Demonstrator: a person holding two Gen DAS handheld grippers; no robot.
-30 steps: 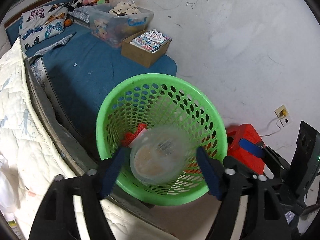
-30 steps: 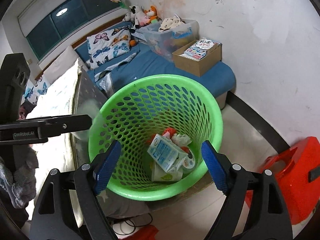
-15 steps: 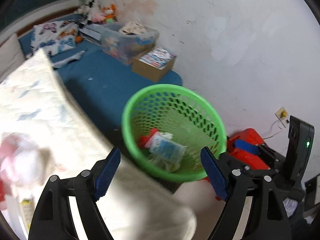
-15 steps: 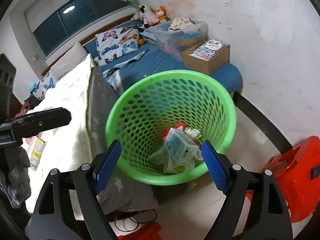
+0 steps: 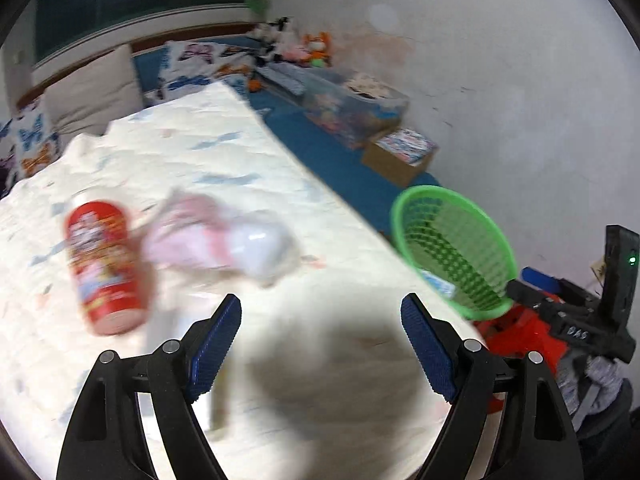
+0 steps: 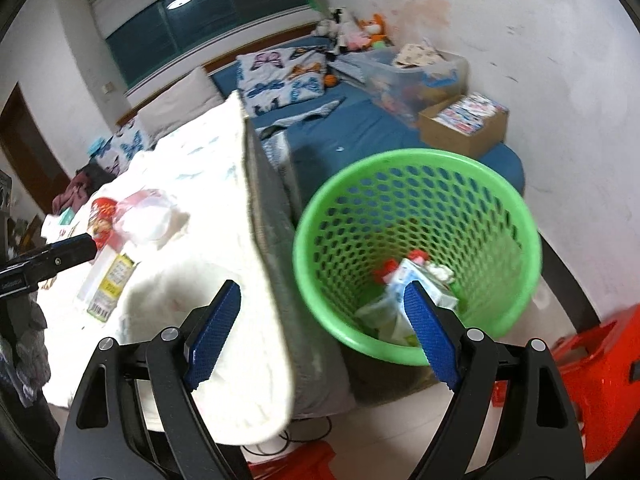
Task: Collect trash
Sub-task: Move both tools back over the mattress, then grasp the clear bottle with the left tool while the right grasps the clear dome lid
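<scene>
A green mesh basket (image 6: 416, 344) stands on the floor beside the bed and holds several pieces of trash (image 6: 416, 292); it also shows in the left wrist view (image 5: 452, 248). On the white quilt (image 5: 200, 168) lie a red can (image 5: 105, 266) and a crumpled pink and clear plastic bag (image 5: 224, 240). My left gripper (image 5: 322, 344) is open and empty above the quilt, short of the bag. My right gripper (image 6: 322, 332) is open and empty, over the quilt's edge and the basket's left rim. The can (image 6: 102, 210), the bag (image 6: 146, 218) and a flat yellow-labelled packet (image 6: 110, 286) show in the right wrist view.
A red plastic stool (image 6: 592, 384) stands on the floor right of the basket. A blue mattress (image 6: 344, 132) carries a cardboard box (image 6: 464, 124), a clear storage bin (image 6: 412, 76) and butterfly pillows (image 6: 280, 76). The white wall (image 6: 560, 80) is behind the basket.
A clear container dropped from my left gripper into the basket. My left gripper then swung left from above the basket to over the quilt. My right gripper shifted slightly left and stayed open.
</scene>
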